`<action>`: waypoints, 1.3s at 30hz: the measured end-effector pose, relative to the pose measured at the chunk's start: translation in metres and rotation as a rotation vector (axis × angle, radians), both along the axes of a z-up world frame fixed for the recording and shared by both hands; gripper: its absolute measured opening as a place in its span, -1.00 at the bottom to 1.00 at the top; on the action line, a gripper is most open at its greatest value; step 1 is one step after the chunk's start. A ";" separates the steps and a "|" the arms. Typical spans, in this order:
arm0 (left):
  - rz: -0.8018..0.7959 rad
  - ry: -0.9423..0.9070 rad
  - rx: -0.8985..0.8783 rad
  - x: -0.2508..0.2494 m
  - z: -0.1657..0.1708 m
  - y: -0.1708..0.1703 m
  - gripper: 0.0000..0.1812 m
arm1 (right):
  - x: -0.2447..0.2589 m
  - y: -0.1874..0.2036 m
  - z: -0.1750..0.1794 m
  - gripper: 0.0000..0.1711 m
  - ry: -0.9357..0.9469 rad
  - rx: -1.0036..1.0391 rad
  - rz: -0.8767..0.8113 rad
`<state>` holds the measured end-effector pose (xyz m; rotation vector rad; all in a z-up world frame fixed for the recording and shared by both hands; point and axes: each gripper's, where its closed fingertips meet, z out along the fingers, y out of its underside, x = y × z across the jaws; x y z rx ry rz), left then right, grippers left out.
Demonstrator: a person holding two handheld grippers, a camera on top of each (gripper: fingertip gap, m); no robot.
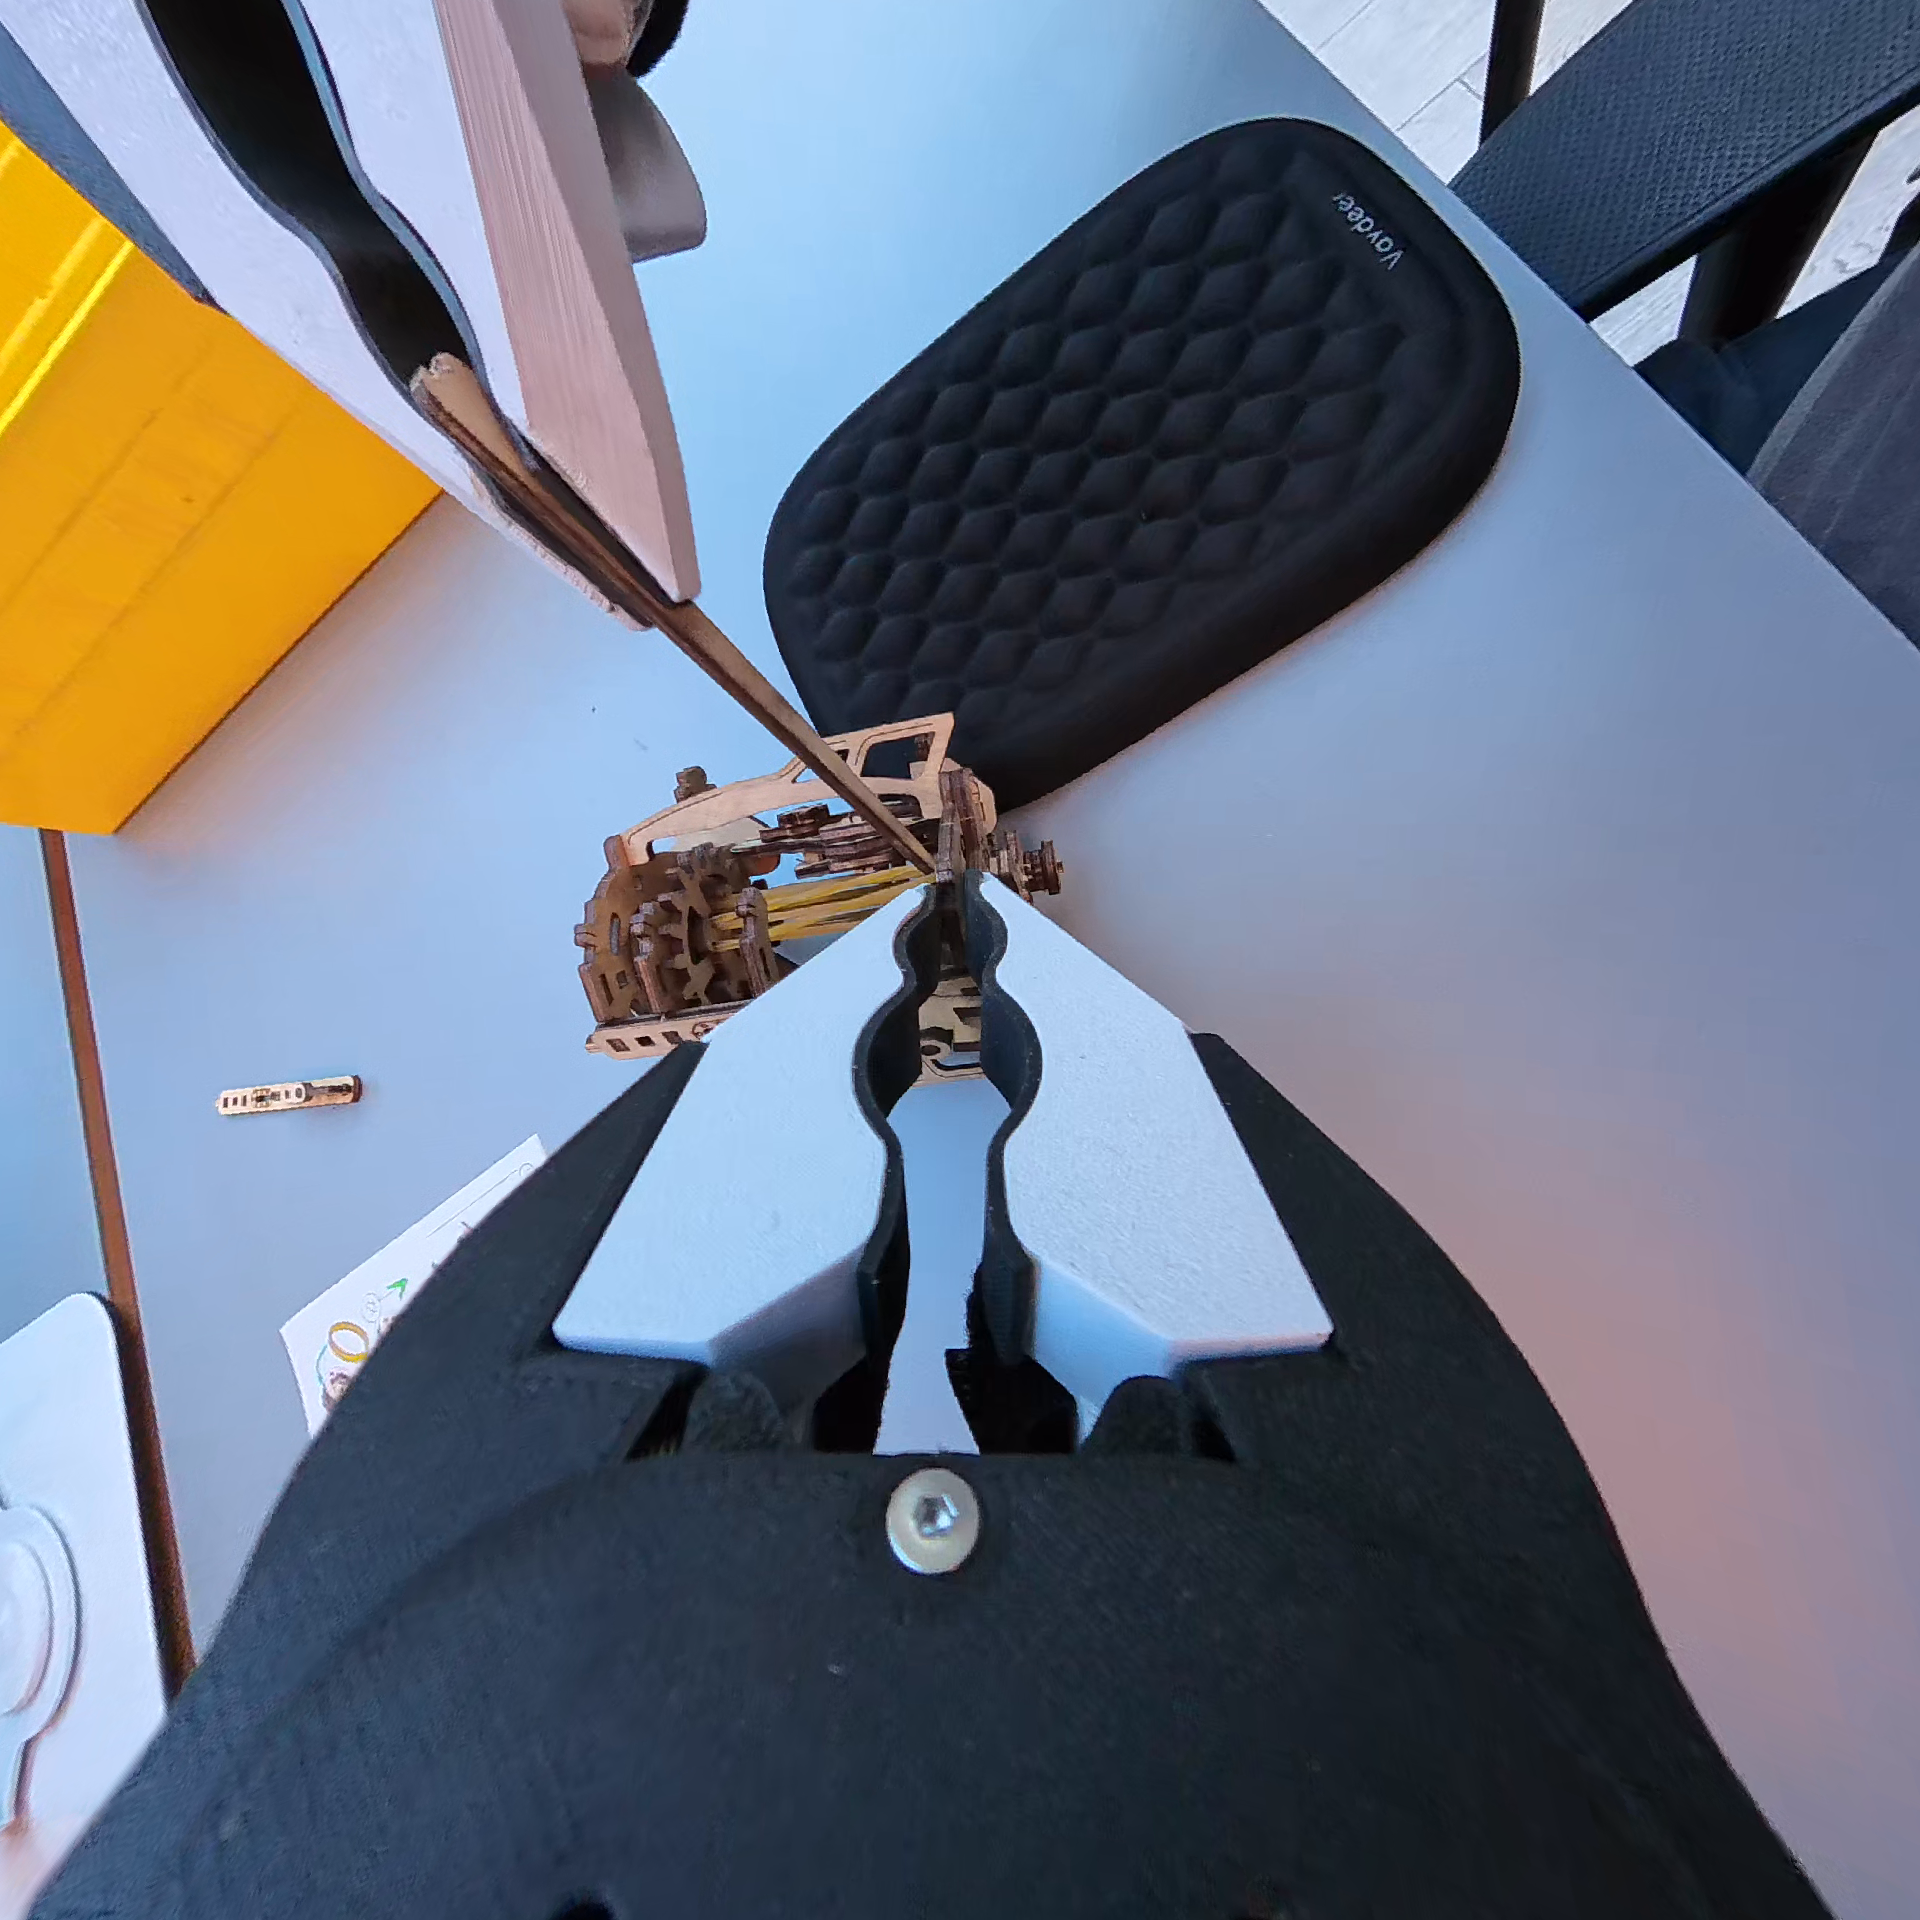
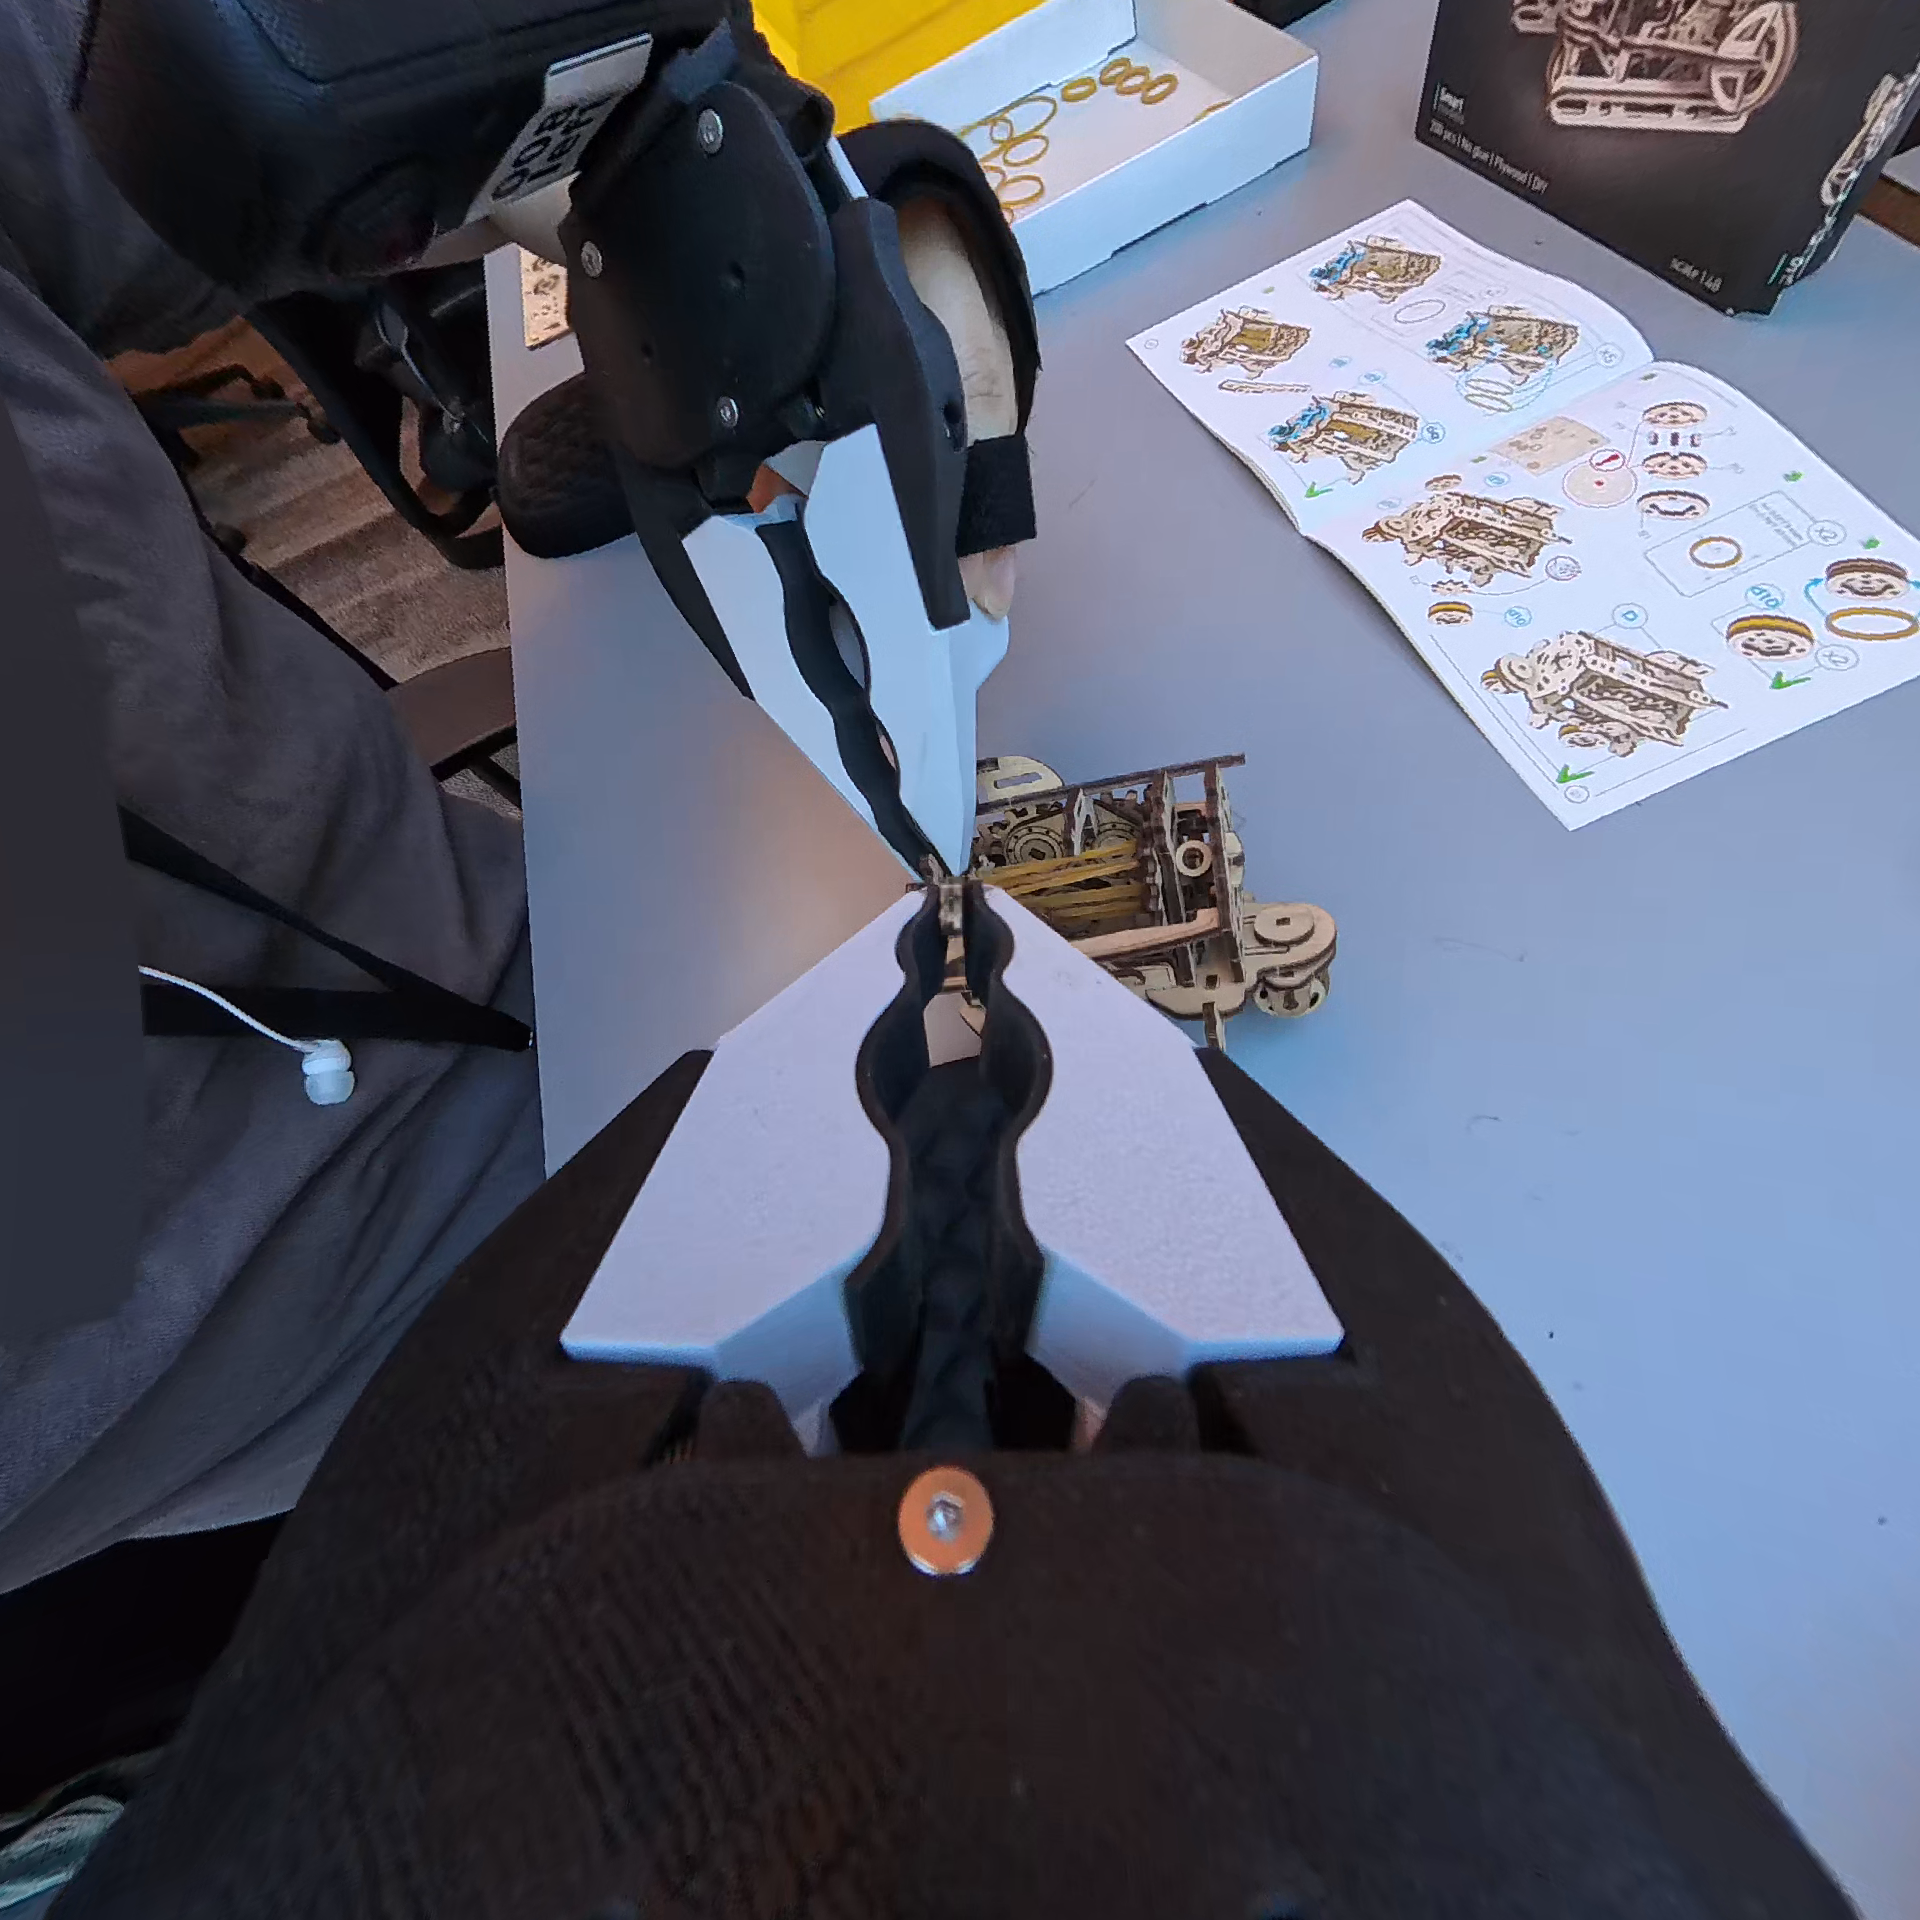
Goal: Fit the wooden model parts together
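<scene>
A partly built wooden model car (image 1: pixel 717 935) with gears and yellow rubber bands stands on the grey table (image 1: pixel 1455 935). My left gripper (image 1: pixel 951 883) is shut on the model's end panel. My right gripper (image 1: pixel 655 613) reaches in from the upper left, shut on a thin flat wooden part (image 1: pixel 748 696) whose tip touches the model right at the left fingertips. In the right wrist view the right gripper (image 2: pixel 951 899) pinches that part (image 2: pixel 951 930) edge-on, the left gripper (image 2: pixel 930 857) meets it from above, and the model (image 2: pixel 1143 894) lies just behind.
A small loose wooden piece (image 1: pixel 289 1096) lies left of the model. A black padded mat (image 1: pixel 1143 447) lies behind it and a yellow box (image 1: pixel 156 520) stands at the left. An open instruction booklet (image 2: pixel 1558 499), a white tray of rubber bands (image 2: pixel 1091 135) and a black kit box (image 2: pixel 1662 125) lie beyond. The grippers' ends are close to 7 cm from one another.
</scene>
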<state>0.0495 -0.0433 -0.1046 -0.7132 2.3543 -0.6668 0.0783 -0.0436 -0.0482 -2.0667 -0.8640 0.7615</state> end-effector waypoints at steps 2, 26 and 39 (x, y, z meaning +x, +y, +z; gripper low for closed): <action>0.010 -0.022 0.000 0.002 0.001 0.001 -0.98 | -0.002 0.000 0.002 -0.99 -0.011 0.009 0.003; -0.086 0.101 0.011 -0.002 -0.008 -0.002 -0.64 | 0.001 -0.001 -0.009 -0.98 -0.042 -0.009 0.082; -0.022 -0.007 0.002 0.013 0.001 -0.002 -0.70 | -0.002 -0.006 -0.001 -0.99 -0.160 0.077 0.046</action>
